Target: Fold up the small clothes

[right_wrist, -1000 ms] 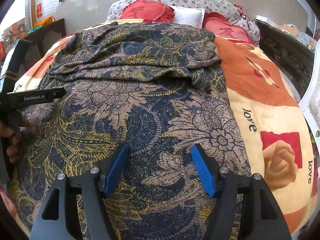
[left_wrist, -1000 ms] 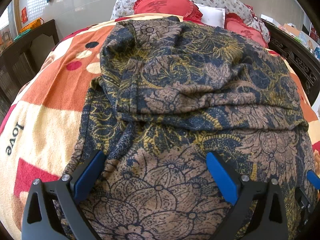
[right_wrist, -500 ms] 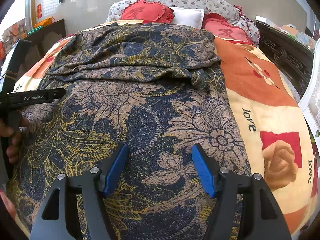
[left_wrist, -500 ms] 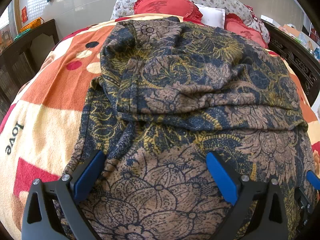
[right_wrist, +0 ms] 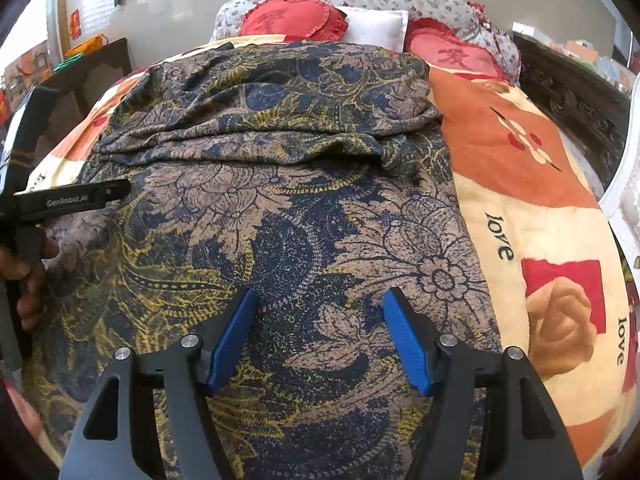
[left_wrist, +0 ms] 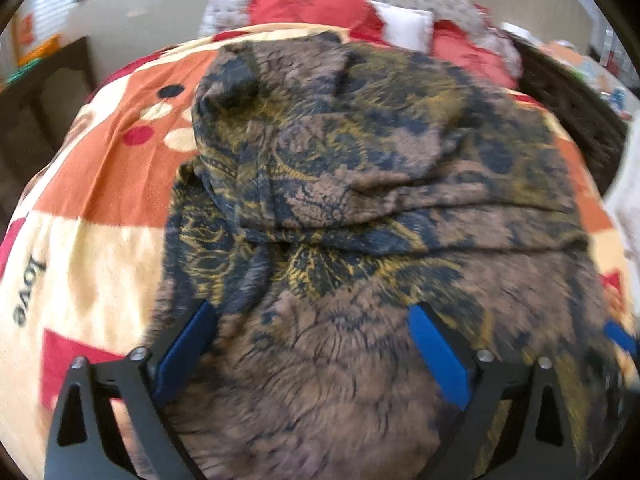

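- A patterned garment (right_wrist: pixel 280 208) in navy, tan and yellow is lying spread across the bed's blanket (right_wrist: pixel 532 184), with its far part doubled back over the rest in a thick, rumpled fold (left_wrist: pixel 360 184).
- The right gripper (right_wrist: pixel 318 328) is hovering over the near part of the garment, its blue fingers (right_wrist: pixel 234 336) standing wide apart with only flat cloth showing between them; they are pinching nothing.
- The left gripper (left_wrist: pixel 312 340) is hanging over the near left part of the garment, close to its left edge, with its fingers (left_wrist: pixel 436 352) spread wide too and gripping nothing. This view is blurred.
- In the right wrist view, the left gripper's black body (right_wrist: pixel 68 200) is showing at the garment's left edge, with a hand (right_wrist: pixel 28 280) wrapped around its handle.
- Beyond the garment's far edge, red cushions (right_wrist: pixel 292 20) and a white pillow (right_wrist: pixel 376 26) are leaning at the head of the bed.
- A dark carved bed frame (right_wrist: pixel 576 108) is running along the blanket's right side.
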Demonstrator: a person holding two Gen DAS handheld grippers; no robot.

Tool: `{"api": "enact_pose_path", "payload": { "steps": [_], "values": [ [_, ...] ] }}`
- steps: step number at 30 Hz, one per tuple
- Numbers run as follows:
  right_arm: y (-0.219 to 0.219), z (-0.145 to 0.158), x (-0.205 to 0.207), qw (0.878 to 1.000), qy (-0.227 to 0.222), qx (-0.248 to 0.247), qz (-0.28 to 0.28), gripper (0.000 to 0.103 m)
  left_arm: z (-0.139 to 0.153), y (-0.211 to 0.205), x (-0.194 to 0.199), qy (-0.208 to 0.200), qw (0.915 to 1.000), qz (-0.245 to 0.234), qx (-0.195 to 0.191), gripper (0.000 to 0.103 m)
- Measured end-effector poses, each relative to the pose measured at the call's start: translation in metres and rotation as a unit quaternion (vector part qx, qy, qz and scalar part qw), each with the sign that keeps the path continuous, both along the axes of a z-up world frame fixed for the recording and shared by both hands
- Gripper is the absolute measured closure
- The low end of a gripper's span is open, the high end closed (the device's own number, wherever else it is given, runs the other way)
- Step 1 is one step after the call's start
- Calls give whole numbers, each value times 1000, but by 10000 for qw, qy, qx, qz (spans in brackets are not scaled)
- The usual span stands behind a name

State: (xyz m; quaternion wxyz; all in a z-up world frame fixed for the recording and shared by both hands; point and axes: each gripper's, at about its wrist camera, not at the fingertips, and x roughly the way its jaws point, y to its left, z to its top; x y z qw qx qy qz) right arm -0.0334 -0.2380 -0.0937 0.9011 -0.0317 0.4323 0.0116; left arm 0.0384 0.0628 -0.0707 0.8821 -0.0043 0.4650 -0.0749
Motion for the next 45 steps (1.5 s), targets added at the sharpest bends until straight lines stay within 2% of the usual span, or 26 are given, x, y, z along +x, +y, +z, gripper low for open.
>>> {"api": "enact_pose_path", "payload": {
  "steps": [2,5,9,14,17,19,20,21,24,25,27,31,33,34,35,36,37,38,41,42,44,45],
  "values": [
    [-10,19,-11,9997,-227,45,-68,19,18,23,-11,-122,9997,-177,-145,5],
    [-30,42,-32,9988,-477,-80,-95,19,38,69,-38,-167,9994,-270,-165,5],
    [-56,52,-62,9981,-532,-48,-293,19,31,108,-85,388,9940,-806,-629,5],
    [-73,43,-93,9962,-514,452,-537,19,-4,100,-137,1112,9766,-1392,-1205,5],
    [-69,47,-104,9957,-698,410,-461,19,-13,90,-155,1101,9705,-1571,-1459,5],
    [-67,52,-107,9957,-780,327,-388,19,-16,90,-157,1260,9584,-1658,-1953,5],
    [-68,54,-109,9957,-802,292,-354,19,-20,88,-158,1404,9486,-1725,-2250,5],
    [-67,56,-111,9957,-820,273,-329,19,-24,84,-161,1514,9428,-1782,-2376,5],
    [-70,59,-118,9960,-831,154,-277,19,-21,85,-161,1409,9457,-1765,-2338,9],
    [-72,57,-121,9964,-793,111,-292,19,-20,89,-159,1418,9459,-1641,-2414,15],
    [-80,52,-125,9972,-650,104,-358,19,-20,97,-154,1463,9441,-1419,-2589,21],
    [-101,32,-139,9971,-286,408,-583,19,-16,102,-154,1333,9481,-1265,-2594,24],
    [-111,22,-145,9951,-170,696,-675,19,-14,101,-155,1250,9501,-1221,-2583,30],
    [-114,17,-147,9939,-119,880,-653,19,-13,105,-155,1235,9505,-1211,-2583,40],
    [-116,13,-147,9929,-76,1010,-621,19,-12,103,-154,1204,9536,-1159,-2504,52],
    [-117,8,-146,9919,-14,1130,-579,19,-11,103,-154,1185,9576,-1110,-2378,58],
    [-117,4,-144,9911,24,1215,-534,19,-11,105,-154,1179,9607,-1069,-2273,74],
    [-117,0,-141,9902,57,1313,-479,19,-10,106,-154,1168,9642,-1011,-2156,83],
    [-118,-13,-132,9888,258,1406,-421,19,-10,109,-154,1150,9687,-917,-1998,95],
    [-121,-18,-129,9886,343,1389,-467,21,-10,110,-154,1138,9697,-869,-1978,97],
    [-126,-22,-129,9849,375,1621,-474,28,-9,113,-156,1107,9701,-802,-2005,98],
    [-128,-22,-131,9844,382,1648,-483,39,-6,114,-157,1075,9707,-773,-2007,98]
  ]
}}
